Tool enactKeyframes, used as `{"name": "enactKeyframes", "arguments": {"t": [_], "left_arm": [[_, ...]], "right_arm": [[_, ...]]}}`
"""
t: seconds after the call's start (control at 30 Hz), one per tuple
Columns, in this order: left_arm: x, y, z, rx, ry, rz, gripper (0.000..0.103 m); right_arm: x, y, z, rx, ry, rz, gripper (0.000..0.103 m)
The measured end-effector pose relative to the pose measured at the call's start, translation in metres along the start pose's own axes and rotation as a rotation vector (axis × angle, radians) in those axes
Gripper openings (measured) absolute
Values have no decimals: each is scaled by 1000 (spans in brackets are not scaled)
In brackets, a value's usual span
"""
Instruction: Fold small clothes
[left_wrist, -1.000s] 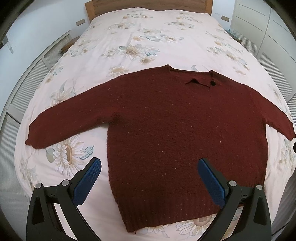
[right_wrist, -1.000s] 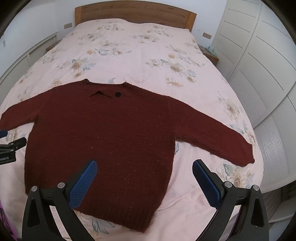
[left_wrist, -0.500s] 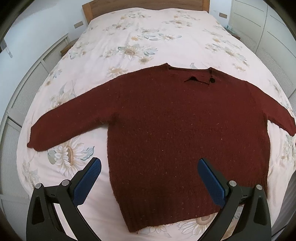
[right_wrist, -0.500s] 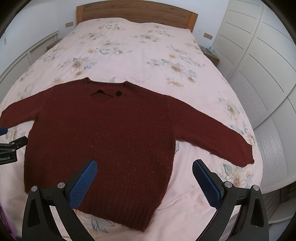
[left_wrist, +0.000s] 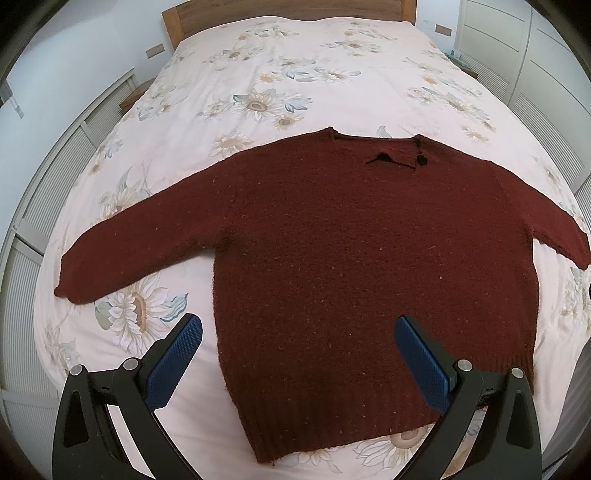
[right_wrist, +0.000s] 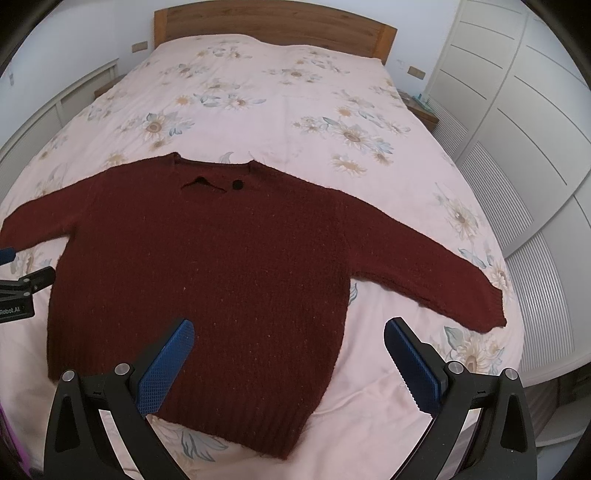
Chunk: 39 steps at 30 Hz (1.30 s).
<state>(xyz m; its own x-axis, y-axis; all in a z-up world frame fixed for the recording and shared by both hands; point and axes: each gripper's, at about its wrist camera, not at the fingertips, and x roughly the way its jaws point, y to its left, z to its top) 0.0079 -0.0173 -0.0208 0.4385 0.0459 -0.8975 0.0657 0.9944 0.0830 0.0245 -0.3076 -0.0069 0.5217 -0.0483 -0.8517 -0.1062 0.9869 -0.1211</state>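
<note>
Left wrist view: a dark red knitted sweater (left_wrist: 354, 266) lies flat, sleeves spread, on the floral pink bedspread (left_wrist: 295, 74), unfolded.
Both the left tongs (left_wrist: 297, 354) and right tongs (right_wrist: 288, 356) hover above the hem, jaws spread wide and holding nothing; a good first fold likely means each pinching a sleeve cuff and laying it straight across the chest without dragging the body.
</note>
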Motion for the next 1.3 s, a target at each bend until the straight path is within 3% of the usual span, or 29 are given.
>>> {"name": "enactKeyframes", "arguments": {"t": [0.43,0.67,0.97,1.3], "left_arm": [[1,1,-1,9,7,10,102],[7,0,0,22,18,7,102],[16,7,18,41,-20,17,102],[47,11,45,21,-4,-10,102]], "right_arm": [[3,-4,-3,15,-1,8,103],[17,-37,1,110,-37,30,103],[55,-162,13,307,-68,-69,103],[158,-300,-13,589,108,-153,102]]}}
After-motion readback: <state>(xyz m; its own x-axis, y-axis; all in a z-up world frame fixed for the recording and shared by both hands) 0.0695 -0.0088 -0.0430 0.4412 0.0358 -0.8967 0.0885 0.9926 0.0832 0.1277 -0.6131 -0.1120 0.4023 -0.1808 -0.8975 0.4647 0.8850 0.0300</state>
